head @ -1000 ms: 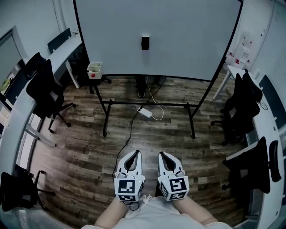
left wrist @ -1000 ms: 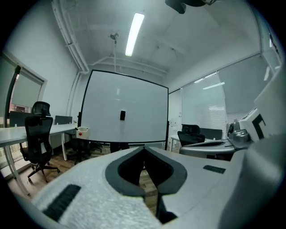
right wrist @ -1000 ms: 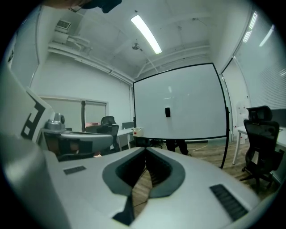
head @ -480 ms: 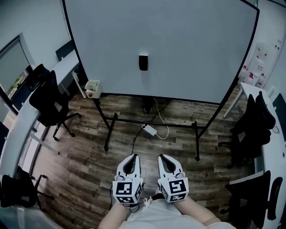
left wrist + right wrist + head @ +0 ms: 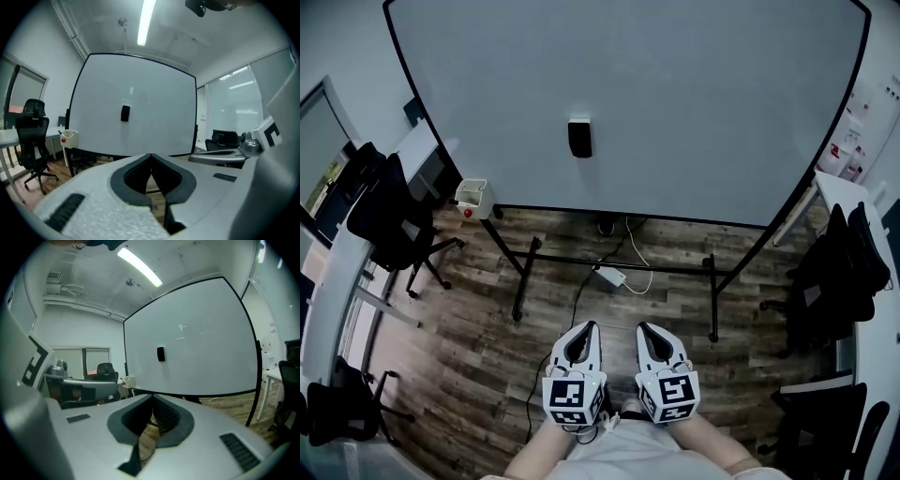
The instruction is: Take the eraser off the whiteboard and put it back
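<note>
A black eraser (image 5: pixel 579 138) sticks to the big whiteboard (image 5: pixel 694 112), left of its middle; the same eraser (image 5: pixel 125 113) shows in the left gripper view and the eraser (image 5: pixel 161 354) in the right gripper view. My left gripper (image 5: pixel 584 331) and right gripper (image 5: pixel 648 331) are held side by side low in the head view, well short of the board. Both point at it with jaws shut and nothing between them. The left gripper (image 5: pixel 151 157) and right gripper (image 5: pixel 153 399) show tips touching.
The board stands on a black frame with legs (image 5: pixel 517 281) over a wood floor. A power strip and cable (image 5: pixel 611 276) lie under it. A small white bin (image 5: pixel 472 196) hangs at the board's lower left. Black office chairs (image 5: pixel 386 214) and desks flank both sides.
The whiteboard and eraser have grown larger and nearer in the head view as I move toward them. Both grippers stay side by side, shut.
</note>
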Tool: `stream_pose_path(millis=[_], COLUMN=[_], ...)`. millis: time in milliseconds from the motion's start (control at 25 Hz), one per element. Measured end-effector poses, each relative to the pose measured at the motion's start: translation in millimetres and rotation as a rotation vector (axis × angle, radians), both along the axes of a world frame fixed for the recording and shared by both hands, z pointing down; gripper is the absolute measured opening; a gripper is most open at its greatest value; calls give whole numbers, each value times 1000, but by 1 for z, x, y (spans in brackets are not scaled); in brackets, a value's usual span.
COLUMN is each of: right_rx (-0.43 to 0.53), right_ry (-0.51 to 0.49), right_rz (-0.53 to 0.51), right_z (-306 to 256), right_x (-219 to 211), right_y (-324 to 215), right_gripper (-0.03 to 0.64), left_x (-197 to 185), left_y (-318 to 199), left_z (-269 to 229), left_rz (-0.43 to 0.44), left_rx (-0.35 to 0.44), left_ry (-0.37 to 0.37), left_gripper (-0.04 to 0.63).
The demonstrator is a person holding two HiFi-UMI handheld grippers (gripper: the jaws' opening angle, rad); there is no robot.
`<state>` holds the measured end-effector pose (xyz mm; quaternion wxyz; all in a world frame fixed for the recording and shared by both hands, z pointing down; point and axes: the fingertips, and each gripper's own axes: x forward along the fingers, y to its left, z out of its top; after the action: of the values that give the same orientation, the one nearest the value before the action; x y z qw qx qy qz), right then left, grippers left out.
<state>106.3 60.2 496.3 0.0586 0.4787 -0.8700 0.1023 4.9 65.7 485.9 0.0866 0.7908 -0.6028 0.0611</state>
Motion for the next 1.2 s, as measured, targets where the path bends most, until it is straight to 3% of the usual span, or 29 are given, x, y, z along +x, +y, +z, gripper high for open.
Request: stream_pose_path(millis=[160,360,720,1040,1200], right_rx=[2,43,63,52,57], right_ry=[14,26,6,5,8], right_rz=[28,81,208,236,199], right_z=[2,-11,-29,-35,-40], right_x=[-8,-28,-62,-70,-71], right_y=[-44,-110,-207,-256,-276], right_gripper=[28,28,28,28,28], left_x=[-6,-24,-60,-78,-85], left_y=[-50,-128,-230,-286,-307], left_z=[-7,-17,-31,-43,-55], left_rz=[24,95,225,201,113], left_rx=[61,74,86,67,97], left_ry=[-97,-30,-35,-17,8], left_gripper=[17,17,17,17,18])
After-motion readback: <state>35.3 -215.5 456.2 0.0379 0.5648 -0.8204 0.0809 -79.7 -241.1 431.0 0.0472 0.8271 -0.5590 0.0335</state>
